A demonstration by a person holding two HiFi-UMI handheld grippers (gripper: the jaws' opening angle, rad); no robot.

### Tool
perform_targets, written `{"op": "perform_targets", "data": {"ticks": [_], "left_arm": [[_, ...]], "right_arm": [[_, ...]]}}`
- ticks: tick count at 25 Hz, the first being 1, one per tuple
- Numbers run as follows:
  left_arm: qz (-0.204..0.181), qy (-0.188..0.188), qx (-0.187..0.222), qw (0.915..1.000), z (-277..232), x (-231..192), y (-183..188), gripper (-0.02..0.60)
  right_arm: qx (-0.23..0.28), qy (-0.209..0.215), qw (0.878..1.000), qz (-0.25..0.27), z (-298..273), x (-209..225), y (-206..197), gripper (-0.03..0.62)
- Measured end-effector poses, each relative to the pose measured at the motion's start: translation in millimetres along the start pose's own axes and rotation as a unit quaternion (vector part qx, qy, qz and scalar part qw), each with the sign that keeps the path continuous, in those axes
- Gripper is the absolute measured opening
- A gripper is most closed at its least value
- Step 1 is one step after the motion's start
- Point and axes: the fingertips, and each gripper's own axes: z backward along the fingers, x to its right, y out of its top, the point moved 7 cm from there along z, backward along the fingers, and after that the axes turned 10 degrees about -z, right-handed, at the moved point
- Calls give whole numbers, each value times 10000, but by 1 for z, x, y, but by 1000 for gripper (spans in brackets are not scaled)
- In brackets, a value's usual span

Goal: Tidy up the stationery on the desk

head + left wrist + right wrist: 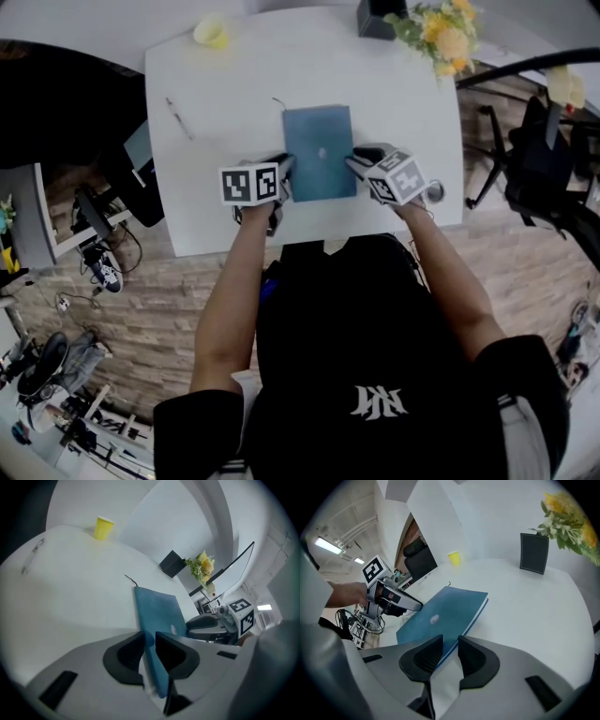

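A blue notebook point(319, 150) lies on the white desk point(234, 84) straight in front of me. My left gripper point(286, 169) is at its left edge; in the left gripper view point(149, 641) both pads press on that edge of the notebook point(157, 609). My right gripper point(352, 161) is at the right edge. In the right gripper view point(450, 644) the notebook's point(440, 616) near corner sits between the jaws, with a pale gap beside one pad. A pen point(178, 117) lies at the far left of the desk.
A yellow cup point(212, 33) stands at the desk's back left, with a black stand point(375, 19) and yellow flowers point(441, 33) at the back right. A small round silver object point(433, 192) sits by the front right edge. An office chair point(534, 159) is beyond the desk's right side.
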Motion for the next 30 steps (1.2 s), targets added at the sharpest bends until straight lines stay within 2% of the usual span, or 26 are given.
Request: {"op": "perform_targets", "data": {"ticks": [11,21,25,30], "left_arm": [[15,-28,-43,10000,40,-35,-28,74],[-132,-178,75,9997,42,-37,-35,74],[-127,-139,258,9995,52,-41,-35,74],[-93,-78,517,9986,71,-51,-26,74]], "right_arm": [[-40,63,9998,160,-26,-55,0,122],[-164,-49,9996,241,-26,-51,2,123],[-42,-206,9985,508,-16,-57,23,123],[223,-101,9944,1033,-9,-76,72,123]]}}
